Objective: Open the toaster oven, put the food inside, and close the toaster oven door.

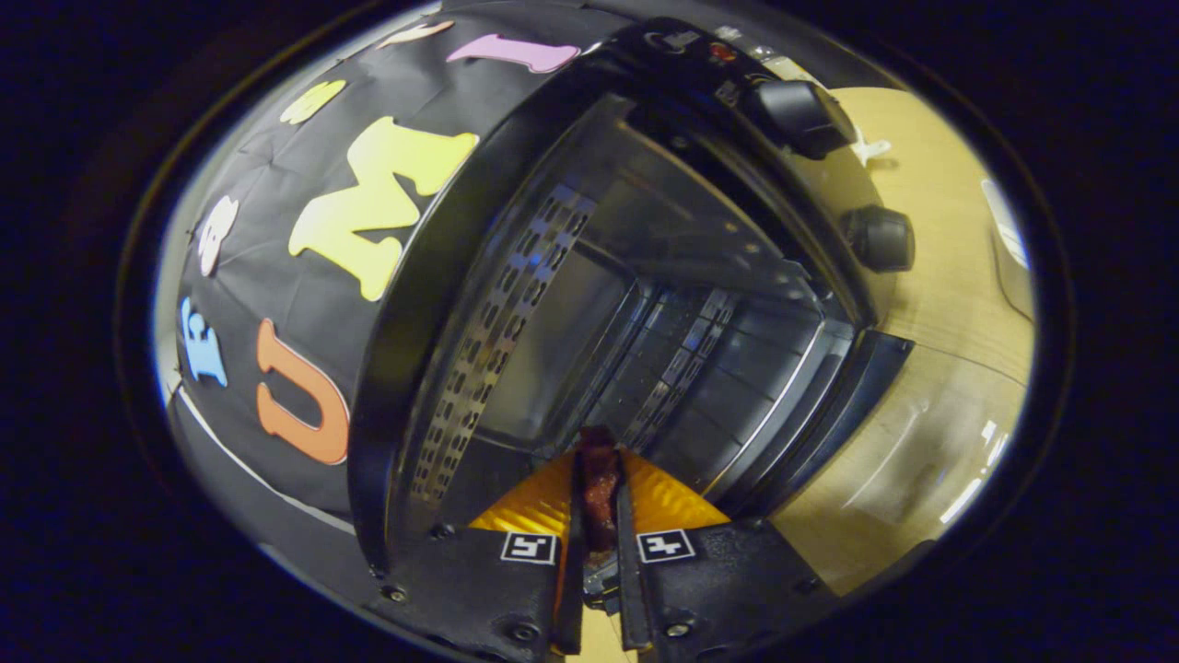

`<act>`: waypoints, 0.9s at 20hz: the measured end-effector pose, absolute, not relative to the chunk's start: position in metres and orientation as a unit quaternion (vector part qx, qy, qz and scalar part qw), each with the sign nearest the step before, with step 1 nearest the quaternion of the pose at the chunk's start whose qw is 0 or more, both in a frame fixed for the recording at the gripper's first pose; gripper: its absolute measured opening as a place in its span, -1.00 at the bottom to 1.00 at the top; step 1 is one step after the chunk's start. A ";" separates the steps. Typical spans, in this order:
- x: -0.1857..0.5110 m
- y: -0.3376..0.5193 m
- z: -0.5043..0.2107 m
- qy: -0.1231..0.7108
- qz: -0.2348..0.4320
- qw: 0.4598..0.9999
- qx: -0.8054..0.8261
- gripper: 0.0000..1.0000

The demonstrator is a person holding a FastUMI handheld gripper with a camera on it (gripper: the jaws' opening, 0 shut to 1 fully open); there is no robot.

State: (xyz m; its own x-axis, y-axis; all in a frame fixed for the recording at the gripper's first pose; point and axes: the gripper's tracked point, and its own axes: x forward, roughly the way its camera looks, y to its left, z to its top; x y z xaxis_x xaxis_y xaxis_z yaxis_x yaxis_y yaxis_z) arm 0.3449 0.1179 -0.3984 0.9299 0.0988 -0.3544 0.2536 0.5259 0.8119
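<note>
The black toaster oven (516, 184) stands open, and the view of it is tilted. Its dark cavity (589, 304) with a perforated side wall lies just ahead of my fingers. The glass door (764, 387) is folded down onto the table side. My gripper (599, 456) is shut on a thin dark reddish piece of food (599, 493), which sits upright between both fingers. The fingertips are at the oven's front opening, level with the door hinge.
Two black knobs (801, 115) (880, 238) stick out of the oven's control panel beyond the cavity. A light wooden table (939, 368) carries the oven. Something white (1006, 235) lies on the table past the knobs.
</note>
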 end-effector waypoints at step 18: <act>0.245 0.076 -0.356 0.239 -0.003 0.956 0.172 0.95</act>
